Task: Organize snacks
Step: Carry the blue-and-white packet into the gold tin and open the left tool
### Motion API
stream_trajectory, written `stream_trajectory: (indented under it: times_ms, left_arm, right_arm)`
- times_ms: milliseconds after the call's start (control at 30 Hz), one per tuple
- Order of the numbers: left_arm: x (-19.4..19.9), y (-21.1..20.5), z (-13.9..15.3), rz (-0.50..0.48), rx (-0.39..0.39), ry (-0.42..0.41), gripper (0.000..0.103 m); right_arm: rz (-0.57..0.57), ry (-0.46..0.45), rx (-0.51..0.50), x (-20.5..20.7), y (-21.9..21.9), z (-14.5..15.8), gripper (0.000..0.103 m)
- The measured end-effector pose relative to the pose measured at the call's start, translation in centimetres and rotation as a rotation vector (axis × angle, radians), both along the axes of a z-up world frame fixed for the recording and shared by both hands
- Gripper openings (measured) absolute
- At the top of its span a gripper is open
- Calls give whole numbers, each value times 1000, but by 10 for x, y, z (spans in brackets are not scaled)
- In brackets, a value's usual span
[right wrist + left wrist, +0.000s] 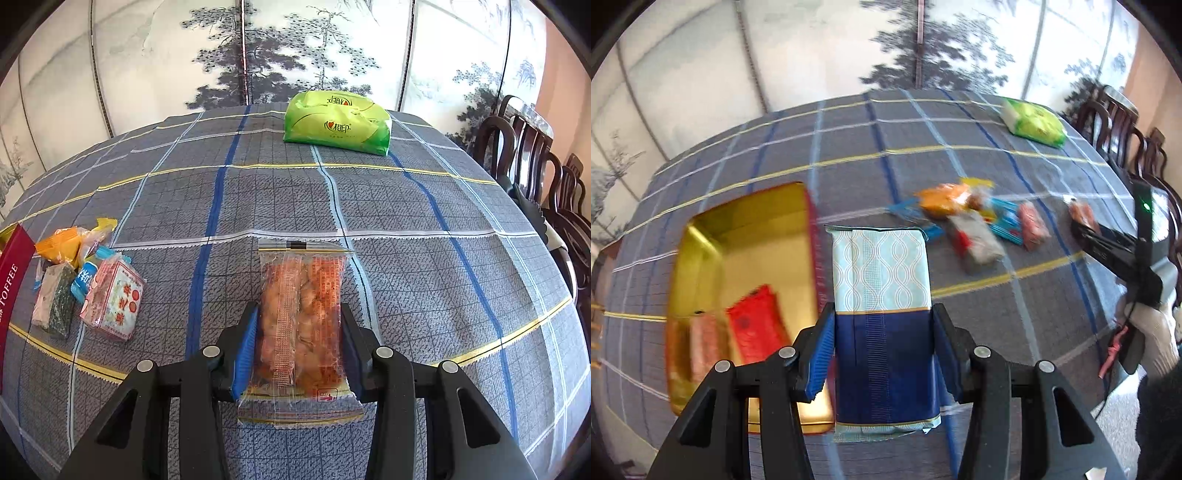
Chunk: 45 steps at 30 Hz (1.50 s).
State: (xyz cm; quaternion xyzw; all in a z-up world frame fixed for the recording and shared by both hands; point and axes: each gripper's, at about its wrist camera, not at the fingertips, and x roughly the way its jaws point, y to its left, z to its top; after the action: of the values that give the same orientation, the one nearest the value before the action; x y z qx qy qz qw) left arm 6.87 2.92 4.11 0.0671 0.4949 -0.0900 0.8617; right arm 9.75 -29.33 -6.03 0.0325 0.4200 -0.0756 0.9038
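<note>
Left wrist view: blue patterned packet (882, 325) clamped by left gripper (884, 354), held beside gold tin (701, 251); two snacks already inside. Clear orange-snack pack (303, 325) pinched by right gripper (299, 350) above tablecloth (424, 258). Snack pile (85, 280) left unsorted.

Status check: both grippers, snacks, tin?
Left gripper shut on blue packet. Right gripper shut on clear snack pack. Gold tin open; nothing blocking.
</note>
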Motion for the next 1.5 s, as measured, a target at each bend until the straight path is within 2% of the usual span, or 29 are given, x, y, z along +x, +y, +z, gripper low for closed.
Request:
stream_trajectory:
  times_ms: [300, 500, 667, 800, 1033, 1367, 1500]
  left_arm:
    - [24, 89, -9, 192, 70, -10, 46]
    - [29, 125, -28, 250, 83, 46, 46]
    - [27, 135, -38, 251, 109, 62, 46]
    - [24, 138, -45, 237, 168, 62, 46]
    - [20, 146, -56, 231, 199, 82, 47]
    - [18, 147, -61, 205, 225, 84, 49]
    - [18, 149, -63, 215, 209, 102, 50]
  right_arm:
    - [0, 0, 0, 0, 0, 0, 43]
    - [-1, 0, 0, 0, 0, 0, 43]
    - [-1, 0, -1, 0, 0, 0, 43]
    - [-1, 0, -1, 0, 1, 0, 43]
    - [-2, 0, -1, 0, 1, 0, 43]
    - [-3, 0, -3, 0, 1, 0, 43]
    - [-3, 0, -3, 0, 1, 0, 43]
